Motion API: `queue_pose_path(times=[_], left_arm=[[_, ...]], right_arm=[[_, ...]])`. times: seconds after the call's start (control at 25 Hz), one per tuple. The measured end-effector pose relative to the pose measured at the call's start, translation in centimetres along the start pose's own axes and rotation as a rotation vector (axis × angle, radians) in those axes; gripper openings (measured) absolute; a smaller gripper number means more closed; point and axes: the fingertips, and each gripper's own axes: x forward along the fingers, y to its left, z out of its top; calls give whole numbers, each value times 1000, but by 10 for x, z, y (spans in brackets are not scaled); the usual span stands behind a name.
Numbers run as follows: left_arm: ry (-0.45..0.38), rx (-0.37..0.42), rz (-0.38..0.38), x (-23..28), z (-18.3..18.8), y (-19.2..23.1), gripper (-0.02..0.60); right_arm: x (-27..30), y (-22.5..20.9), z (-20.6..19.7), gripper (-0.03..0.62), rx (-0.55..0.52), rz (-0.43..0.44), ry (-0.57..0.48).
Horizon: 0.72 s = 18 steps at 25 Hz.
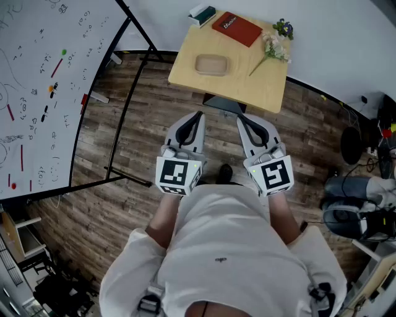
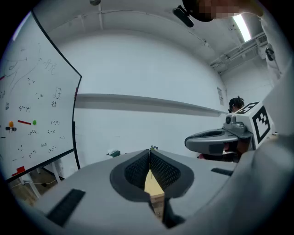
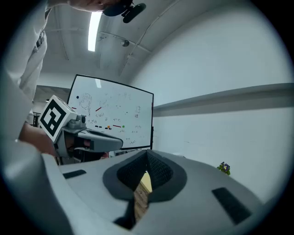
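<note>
I hold both grippers side by side, close to the white shirt and above the wood floor. They point at a small light wooden table [image 1: 247,80]. The left gripper [image 1: 199,114] [image 2: 149,153] is shut; its ribbed pads meet at the tips with nothing between them. The right gripper [image 1: 240,116] [image 3: 147,156] is shut and empty too. Each sits well short of the table's near edge. On the table lie a red book [image 1: 237,28], a shallow tan tray [image 1: 211,64], a sprig of flowers [image 1: 275,46] and a small teal and white box [image 1: 202,14].
A whiteboard [image 1: 37,80] on a black frame [image 1: 127,111] stands at the left, its feet reaching across the floor. Dark equipment and a chair [image 1: 352,204] crowd the right side. A white wall runs behind the table.
</note>
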Motion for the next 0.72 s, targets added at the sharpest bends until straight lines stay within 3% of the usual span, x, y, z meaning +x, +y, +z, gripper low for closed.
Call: queue_pose_path(times=[0.44,0.72], left_arm=[[17,-12,10,-3,-9,-9,5],[19,-11,42,-7,-11,-10,5]], right_arm=[[-13,-10,-9,3,-16,-14,26],[-21,-24,-18,3,65,-51,17]])
